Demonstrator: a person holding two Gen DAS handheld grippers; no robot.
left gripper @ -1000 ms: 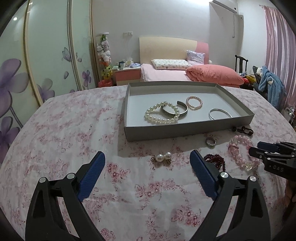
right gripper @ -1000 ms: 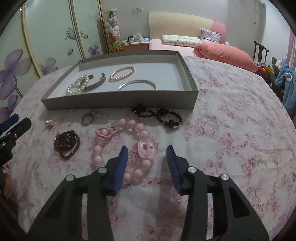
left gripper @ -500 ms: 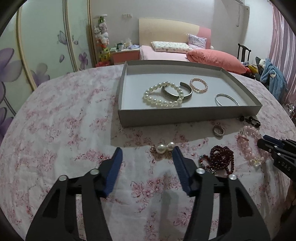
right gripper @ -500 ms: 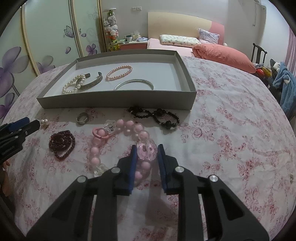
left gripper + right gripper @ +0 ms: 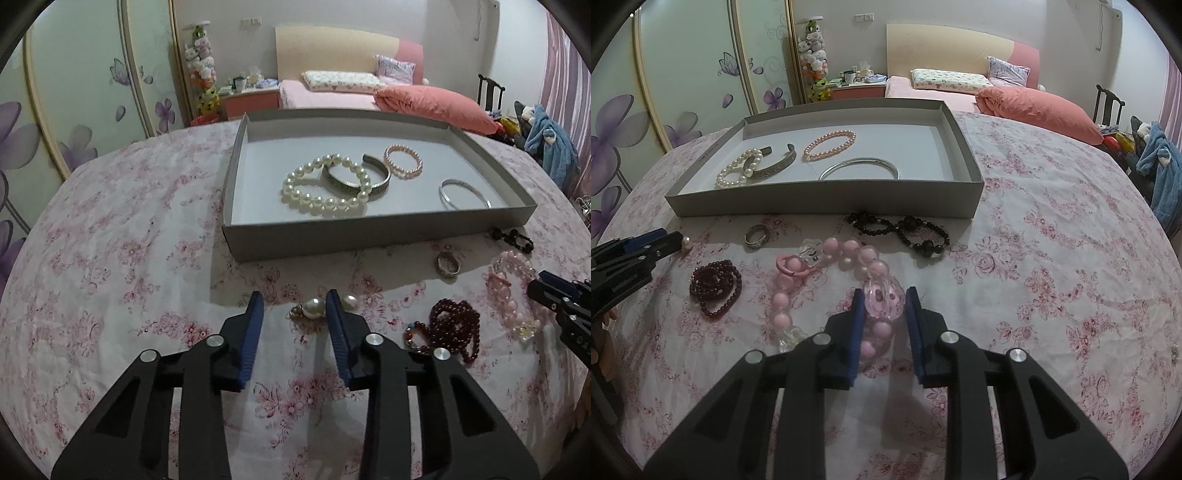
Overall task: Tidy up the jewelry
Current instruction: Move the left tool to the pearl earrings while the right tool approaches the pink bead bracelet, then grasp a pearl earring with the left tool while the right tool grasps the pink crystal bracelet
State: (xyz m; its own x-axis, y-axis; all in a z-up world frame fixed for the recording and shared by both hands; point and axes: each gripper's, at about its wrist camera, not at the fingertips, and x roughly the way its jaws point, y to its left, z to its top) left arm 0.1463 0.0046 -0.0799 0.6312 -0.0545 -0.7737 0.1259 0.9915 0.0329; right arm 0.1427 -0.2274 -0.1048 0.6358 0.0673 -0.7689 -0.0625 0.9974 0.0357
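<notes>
A grey tray [image 5: 236, 177] [image 5: 827, 210] holds a white pearl bracelet [image 5: 325, 184], a silver cuff [image 5: 380, 181], a small pink bead bracelet [image 5: 402, 162] and a thin silver bangle [image 5: 463, 194]. My left gripper [image 5: 294, 304] is open, its tips on either side of a pearl earring pair [image 5: 314, 307] on the cloth. My right gripper [image 5: 884, 301] is shut on the clear pink charm of the big pink bead bracelet [image 5: 882, 291]. A dark red bead bracelet [image 5: 714, 282], a silver ring [image 5: 756, 235] and a black bead bracelet [image 5: 905, 230] lie in front of the tray.
The round table has a pink floral cloth [image 5: 110, 258]. A pink hair ring [image 5: 790, 265] lies by the pink bracelet. A bed [image 5: 369, 96] and a wardrobe with flower doors [image 5: 74, 92] stand behind. A chair with clothes [image 5: 546, 140] is at the right.
My left gripper moved forward to the pearl earrings and narrowed its jaws around them. My right gripper moved forward and closed on the pink bracelet's clear charm.
</notes>
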